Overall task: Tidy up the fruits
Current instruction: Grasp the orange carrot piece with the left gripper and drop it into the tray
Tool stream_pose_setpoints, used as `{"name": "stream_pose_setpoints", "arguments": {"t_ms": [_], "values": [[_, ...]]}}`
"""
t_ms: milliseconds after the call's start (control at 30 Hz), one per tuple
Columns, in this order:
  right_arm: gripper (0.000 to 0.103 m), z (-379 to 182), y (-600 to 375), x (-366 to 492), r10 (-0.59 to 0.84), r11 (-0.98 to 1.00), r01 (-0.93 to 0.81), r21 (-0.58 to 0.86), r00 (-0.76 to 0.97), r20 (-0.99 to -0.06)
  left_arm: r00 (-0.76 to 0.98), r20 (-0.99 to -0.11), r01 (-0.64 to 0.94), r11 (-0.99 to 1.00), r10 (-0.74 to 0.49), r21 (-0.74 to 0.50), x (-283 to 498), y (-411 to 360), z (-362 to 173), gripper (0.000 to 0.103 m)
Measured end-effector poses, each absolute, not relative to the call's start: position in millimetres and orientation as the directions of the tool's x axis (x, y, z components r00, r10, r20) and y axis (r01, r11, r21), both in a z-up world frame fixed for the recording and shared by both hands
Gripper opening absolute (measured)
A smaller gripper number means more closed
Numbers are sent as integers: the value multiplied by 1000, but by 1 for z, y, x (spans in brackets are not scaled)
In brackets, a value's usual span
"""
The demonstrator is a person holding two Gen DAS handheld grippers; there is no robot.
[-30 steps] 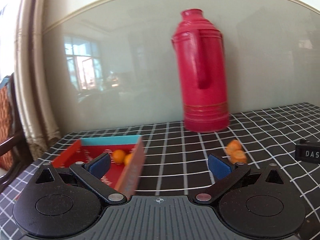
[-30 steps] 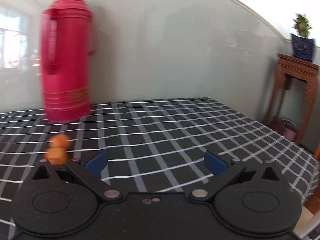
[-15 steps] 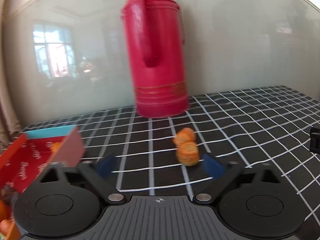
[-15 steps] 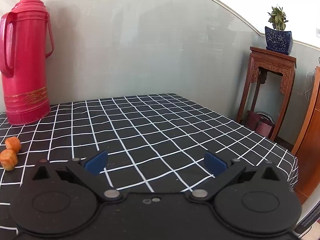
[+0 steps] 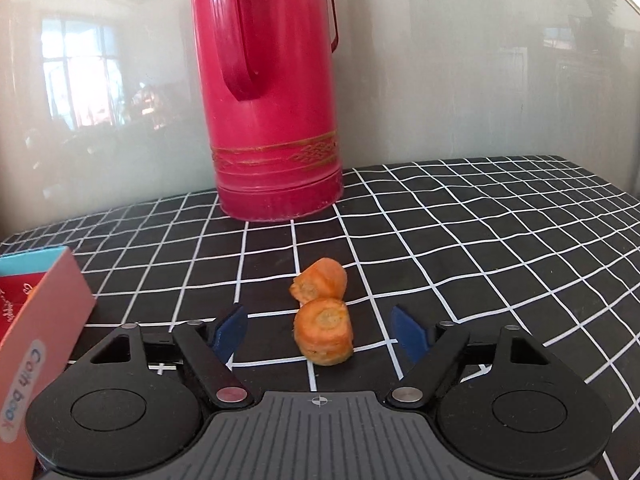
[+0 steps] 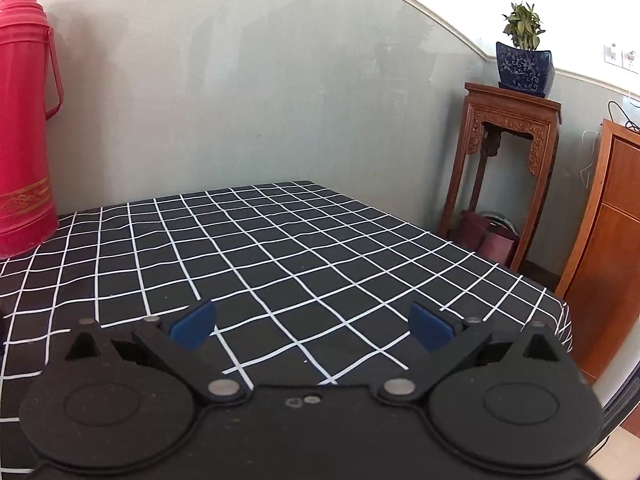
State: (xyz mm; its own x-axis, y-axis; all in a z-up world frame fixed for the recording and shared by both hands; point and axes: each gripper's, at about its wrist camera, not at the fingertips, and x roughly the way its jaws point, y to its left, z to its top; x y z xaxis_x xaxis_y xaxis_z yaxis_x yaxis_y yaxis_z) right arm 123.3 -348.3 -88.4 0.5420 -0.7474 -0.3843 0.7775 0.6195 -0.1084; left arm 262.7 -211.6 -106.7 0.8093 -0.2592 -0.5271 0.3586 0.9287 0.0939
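Two orange carrot chunks lie on the black checked tablecloth (image 5: 460,240). The near chunk (image 5: 324,331) sits between the blue pads of my open left gripper (image 5: 320,330), just ahead of its body. The far chunk (image 5: 320,282) lies right behind it, touching it. A red box (image 5: 36,320) with a teal rim stands at the left edge, its inside mostly out of view. My right gripper (image 6: 312,326) is open and empty above bare tablecloth (image 6: 280,248); no fruit shows in its view.
A tall red thermos (image 5: 268,92) stands at the back by the wall, also at the left edge of the right wrist view (image 6: 22,120). A wooden stand (image 6: 508,160) with a potted plant (image 6: 524,52) and a cabinet (image 6: 608,240) stand beyond the table's right edge.
My left gripper has swung right from the red box and closed in on the carrot chunks, which now sit between its pads. My right gripper has turned right, losing the chunks from view.
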Motion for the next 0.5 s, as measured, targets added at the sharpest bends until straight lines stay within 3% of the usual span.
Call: {"name": "stream_pose_setpoints", "arguments": {"t_ms": [167,233,333,500], "values": [[97,-88,-346,125,-737,631,769,-100,554,-388,792,-556,355,931,-253,82,270,-213,-110,61],[97,-88,-345,126,-730,637,765,-96,559,-392,781,-572,356,932,-252,75,272,-212,-111,45],[97,-88,-343,126,-728,641,762,-96,563,-391,780,-572,360,930,-254,79,269,-213,-111,34],[97,-87,-341,126,-722,649,754,-94,573,-388,792,-556,352,933,-252,79,265,-210,-110,32]]}}
